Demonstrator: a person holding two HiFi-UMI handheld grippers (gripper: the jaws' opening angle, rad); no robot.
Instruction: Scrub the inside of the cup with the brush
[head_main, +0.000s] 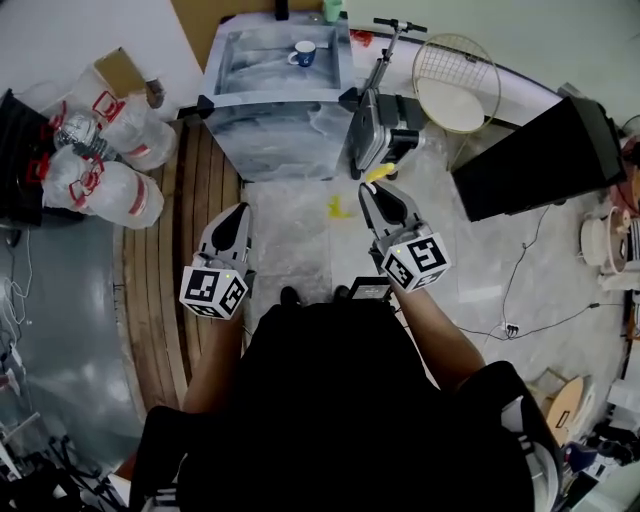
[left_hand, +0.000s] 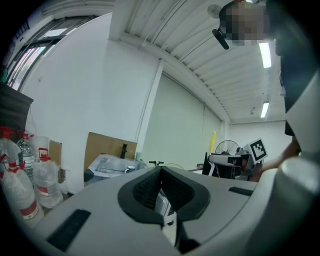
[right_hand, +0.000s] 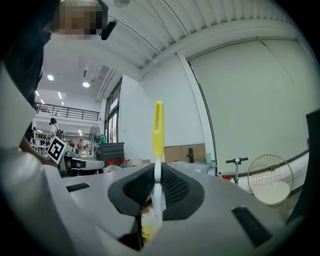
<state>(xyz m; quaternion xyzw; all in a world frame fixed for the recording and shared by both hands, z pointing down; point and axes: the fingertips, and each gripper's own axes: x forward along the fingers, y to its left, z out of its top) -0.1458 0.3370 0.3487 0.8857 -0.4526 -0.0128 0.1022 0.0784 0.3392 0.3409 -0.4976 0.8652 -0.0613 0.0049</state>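
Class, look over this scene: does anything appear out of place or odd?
A small yellow scrap lies on the floor near the right gripper. Its brush is clamped with the yellow handle pointing outward, bristles seemingly behind the jaws: odd for scrubbing.

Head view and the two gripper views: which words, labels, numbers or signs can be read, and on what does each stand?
No text can be read in any view.
Clear plastic bags with red print: too blurred to read.
Black-and-white marker cubes on the left gripper and the right gripper: square patterns only, no letters.
Blue and white cup: too small to tell.
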